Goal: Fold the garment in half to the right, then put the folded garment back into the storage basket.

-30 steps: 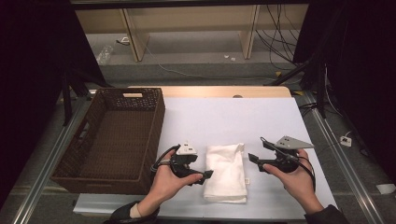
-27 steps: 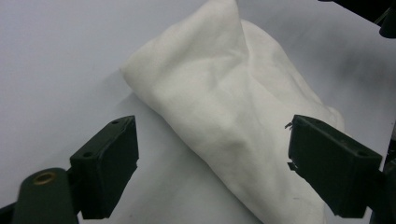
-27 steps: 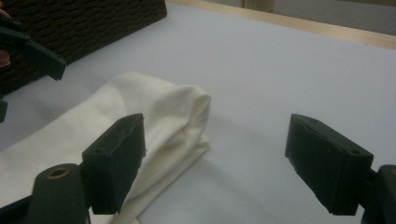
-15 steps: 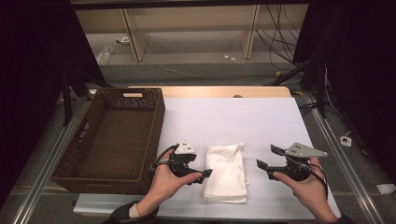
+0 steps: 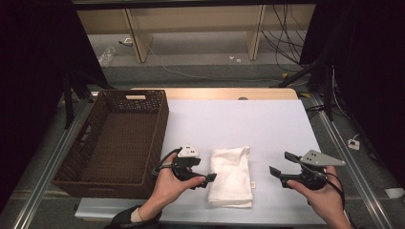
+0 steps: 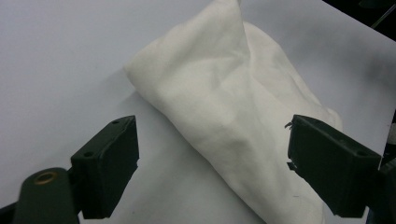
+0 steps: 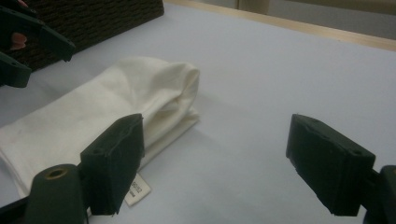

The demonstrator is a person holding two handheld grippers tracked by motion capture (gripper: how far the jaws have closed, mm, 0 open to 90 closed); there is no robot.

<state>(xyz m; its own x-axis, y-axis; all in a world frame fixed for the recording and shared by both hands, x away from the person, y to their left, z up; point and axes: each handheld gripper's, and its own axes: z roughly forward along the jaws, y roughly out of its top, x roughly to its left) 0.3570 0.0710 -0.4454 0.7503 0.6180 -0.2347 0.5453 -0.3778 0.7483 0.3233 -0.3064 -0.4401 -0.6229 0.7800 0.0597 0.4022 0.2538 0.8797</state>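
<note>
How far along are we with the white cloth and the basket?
Done: the white folded cloth lies flat on the white table. In hand: nothing; left gripper beside it and right gripper apart, both open. Left: the brown woven basket holds nothing, so probably moving the cloth there.

The tabletop (image 5: pixel 267 119) was white with a wooden strip along its far edge. A brown wicker basket (image 5: pixel 114 138) sat at its left edge. A folded white cloth (image 5: pixel 231 176) lay flat near the middle of the near edge.
</note>
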